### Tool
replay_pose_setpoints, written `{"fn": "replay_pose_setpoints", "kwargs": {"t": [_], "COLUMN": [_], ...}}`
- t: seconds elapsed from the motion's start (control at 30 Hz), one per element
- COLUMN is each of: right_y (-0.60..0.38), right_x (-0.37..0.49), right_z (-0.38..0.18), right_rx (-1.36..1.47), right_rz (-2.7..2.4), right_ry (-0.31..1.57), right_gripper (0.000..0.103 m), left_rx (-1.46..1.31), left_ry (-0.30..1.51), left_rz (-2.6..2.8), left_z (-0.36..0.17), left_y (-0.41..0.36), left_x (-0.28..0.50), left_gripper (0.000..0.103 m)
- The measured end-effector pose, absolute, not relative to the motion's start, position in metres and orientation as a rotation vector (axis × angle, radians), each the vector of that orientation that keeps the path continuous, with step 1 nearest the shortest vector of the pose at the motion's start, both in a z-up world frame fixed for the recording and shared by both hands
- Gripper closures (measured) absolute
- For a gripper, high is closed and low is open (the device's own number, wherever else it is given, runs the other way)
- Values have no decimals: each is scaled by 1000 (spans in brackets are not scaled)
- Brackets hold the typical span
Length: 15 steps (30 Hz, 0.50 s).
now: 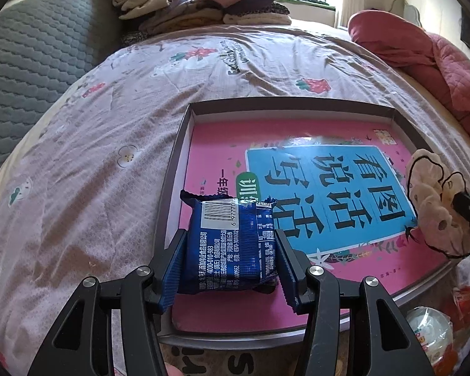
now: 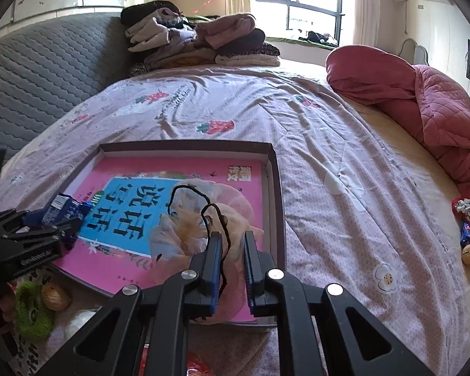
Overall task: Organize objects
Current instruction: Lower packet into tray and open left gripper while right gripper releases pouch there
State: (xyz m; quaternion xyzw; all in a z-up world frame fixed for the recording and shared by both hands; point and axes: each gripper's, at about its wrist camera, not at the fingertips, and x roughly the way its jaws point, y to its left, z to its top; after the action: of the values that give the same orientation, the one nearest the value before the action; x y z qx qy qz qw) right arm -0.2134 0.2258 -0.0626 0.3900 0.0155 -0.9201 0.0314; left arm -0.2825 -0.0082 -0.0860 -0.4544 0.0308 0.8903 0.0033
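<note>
on the bed, left tongs [image 1: 230, 250] clamp a blue packet [image 1: 228, 244], right tongs [image 2: 232, 261] pinch seemingly a scrunchie [image 2: 203, 219].

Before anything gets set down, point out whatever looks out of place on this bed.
Nothing is spilled or damaged. Oddities: a walnut and green fuzzy item lie loose beside the shallow box, more small items are strewn at the bed's far right, and the red quilt is bunched up.
</note>
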Motion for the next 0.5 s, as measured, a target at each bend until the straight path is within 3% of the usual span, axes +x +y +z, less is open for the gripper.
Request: {"fn": "replay_pose_setpoints", "kwargs": {"t": [0.5], "right_y": [233], "right_x": [-211], "right_z": [-62], "right_rx": [1210], "right_rz": [-2842], "right_ry": [-14], "right_gripper": [87], "left_rx": [-1403], "left_ry": [110], "left_rz": [2782], "left_z": [-85], "left_y": [-7], "left_x": [-278], "left_gripper": [46]}}
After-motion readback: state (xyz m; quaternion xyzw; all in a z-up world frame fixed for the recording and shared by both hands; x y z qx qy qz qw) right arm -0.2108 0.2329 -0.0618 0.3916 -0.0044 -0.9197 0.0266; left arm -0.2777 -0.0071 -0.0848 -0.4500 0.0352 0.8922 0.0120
